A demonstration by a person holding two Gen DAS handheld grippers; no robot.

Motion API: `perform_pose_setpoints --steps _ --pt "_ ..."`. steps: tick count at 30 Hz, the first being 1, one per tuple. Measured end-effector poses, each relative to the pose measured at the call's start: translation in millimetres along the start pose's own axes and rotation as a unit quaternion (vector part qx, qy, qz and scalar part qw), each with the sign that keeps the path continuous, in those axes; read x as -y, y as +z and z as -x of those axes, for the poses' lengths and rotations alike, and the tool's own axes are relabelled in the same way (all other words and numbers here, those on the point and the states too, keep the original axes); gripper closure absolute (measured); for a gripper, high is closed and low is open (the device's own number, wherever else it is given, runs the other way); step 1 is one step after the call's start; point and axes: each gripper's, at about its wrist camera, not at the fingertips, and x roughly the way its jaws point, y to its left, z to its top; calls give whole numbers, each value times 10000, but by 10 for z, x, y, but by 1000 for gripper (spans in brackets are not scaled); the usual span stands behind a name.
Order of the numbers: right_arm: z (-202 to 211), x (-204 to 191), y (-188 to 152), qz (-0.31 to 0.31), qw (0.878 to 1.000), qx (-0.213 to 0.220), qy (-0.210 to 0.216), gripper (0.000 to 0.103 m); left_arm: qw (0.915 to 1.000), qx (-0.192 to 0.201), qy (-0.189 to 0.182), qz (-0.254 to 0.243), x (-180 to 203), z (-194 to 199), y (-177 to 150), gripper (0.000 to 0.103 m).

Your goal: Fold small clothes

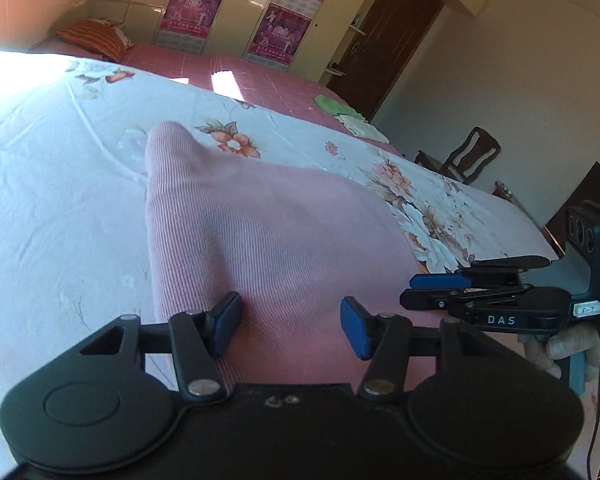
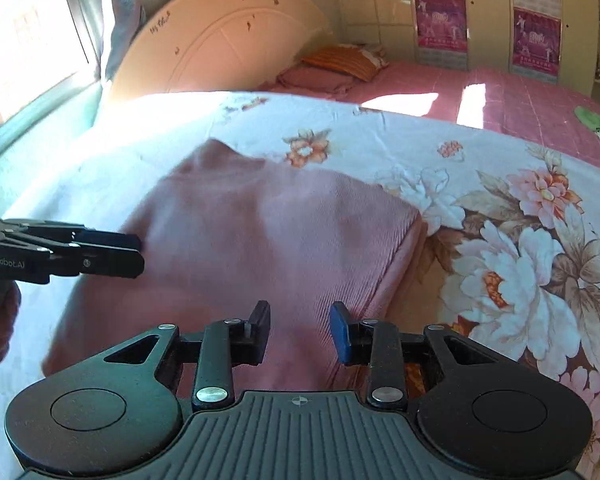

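Pink garment lies on the floral sheet of the bed, partly folded, one narrow end pointing toward the headboard.

Your left gripper hovers over the garment's near part, jaws about half open; ribbed cloth shows in the gap, but the pads do not clamp it.

Your right gripper sits above the garment's near right side, jaws narrowly parted, cloth visible between, no pinch seen. Seen from the left camera its fingers look nearly together.

Green cloths lie well apart on the pink cover.
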Motion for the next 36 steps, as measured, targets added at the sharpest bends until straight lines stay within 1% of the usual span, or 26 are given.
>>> perform_pose_setpoints --steps 1,3,5,8,11,13,15,17,22,23,24,25,26,28,29,30,31,32,33,35,36 --pt "-18 16 -43 58 9999 102 -71 89 9999 67 -41 83 -40 4 -30 49" --pt "-26 85 -71 -171 9997 144 1 89 9999 100 -34 90 -39 4 -48 49" --pt "-7 79 -64 -190 9997 137 -39 89 9999 103 48 -54 -11 18 -64 49" --pt "101 11 -30 -197 9995 132 -191 89 9986 119 334 -396 161 92 -45 49" --pt "395 -142 -77 -25 9994 303 -189 89 9956 232 601 -677 335 259 -104 48" --pt "502 -213 -168 101 9994 290 -143 89 9936 204 808 -769 413 323 -187 48" --pt "496 -263 -279 246 9994 165 -154 89 9912 220 954 -895 484 362 -280 48" --pt "442 -284 -386 390 9988 74 -298 89 9881 245 1116 -1031 551 366 -337 48" --pt "416 -207 -489 282 9988 125 -371 89 9825 289 1388 -1208 644 350 -414 48" --pt "414 -173 -502 209 9991 127 -355 86 9814 290 1433 -1240 659 347 -428 48" --pt "400 -141 -522 131 9991 72 -405 72 9800 293 1486 -1288 681 345 -445 48" --pt "402 -103 -550 24 9990 90 -436 66 9788 290 1546 -1315 712 337 -461 48" --pt "412 -57 -570 -129 9992 103 -365 64 9779 286 1601 -1312 742 347 -474 47" --pt "449 0 -589 -401 9989 71 -230 64 9758 309 1751 -1275 826 379 -502 47" --pt "496 -8 -591 -418 9987 97 -262 64 9750 324 1837 -1210 867 429 -519 47" --pt "578 -31 -585 -455 9984 161 -308 64 9756 374 1850 -1120 907 505 -550 46" --pt "695 -56 -583 -489 9980 305 -262 64 9772 439 1793 -1049 929 575 -600 45" --pt "793 -87 -595 -483 9977 453 -169 64 9771 424 1831 -999 939 604 -665 42" --pt "834 -126 -615 -451 9977 485 -119 64 9753 292 1958 -980 937 586 -746 41" --pt "715 -210 -705 -236 9995 123 -159 64 9719 -64 2141 -980 903 485 -899 42" --pt "600 -235 -778 -117 9993 -161 -303 64 9704 -83 2192 -1007 902 470 -976 40"
